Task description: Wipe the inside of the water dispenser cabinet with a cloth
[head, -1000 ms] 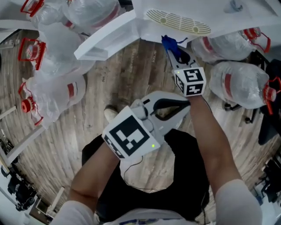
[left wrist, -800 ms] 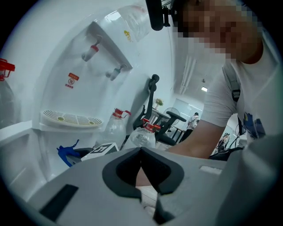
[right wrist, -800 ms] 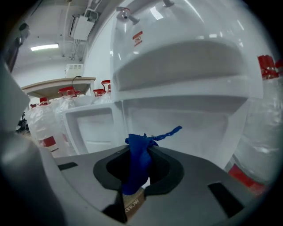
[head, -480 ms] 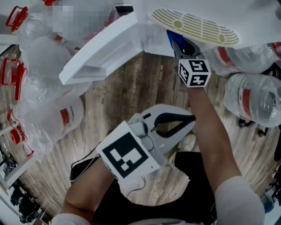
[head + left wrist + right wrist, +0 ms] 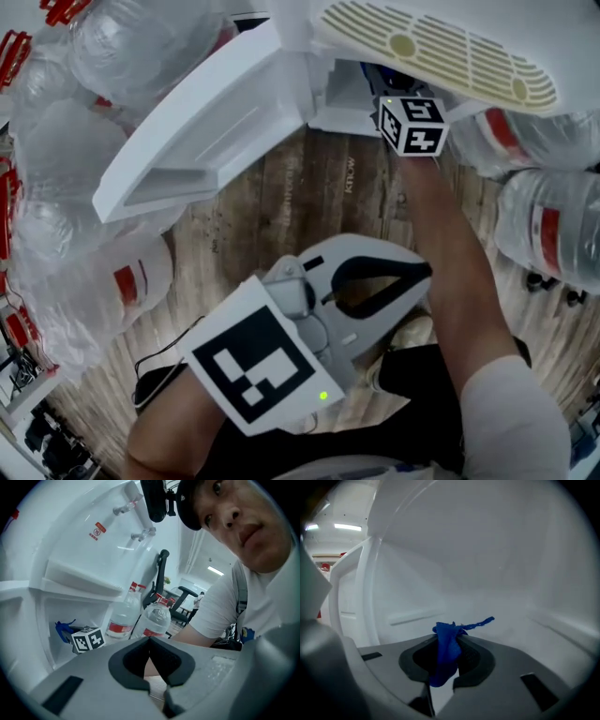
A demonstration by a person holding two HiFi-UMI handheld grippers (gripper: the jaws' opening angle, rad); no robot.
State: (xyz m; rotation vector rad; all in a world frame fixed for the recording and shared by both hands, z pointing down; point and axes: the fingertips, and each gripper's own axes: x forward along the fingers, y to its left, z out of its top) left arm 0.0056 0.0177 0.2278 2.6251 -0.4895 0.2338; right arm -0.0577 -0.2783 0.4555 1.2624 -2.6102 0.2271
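Reaches far into the white cabinet [image 5: 497,559] with the right tool [image 5: 451,638], clamped on a blue cloth [image 5: 446,651]: a grip seen only in the right tool view. Shows, from the head view, just the marker cube [image 5: 412,125] at the cabinet mouth, arm stretched forward. Holds the left tool [image 5: 412,275] closed and empty, near the body.

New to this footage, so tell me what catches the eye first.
The blue cloth pinched in the right gripper, inside the white cabinet. Then the left gripper, shut and empty, held low over the wooden floor, with big water bottles heaped on both sides.
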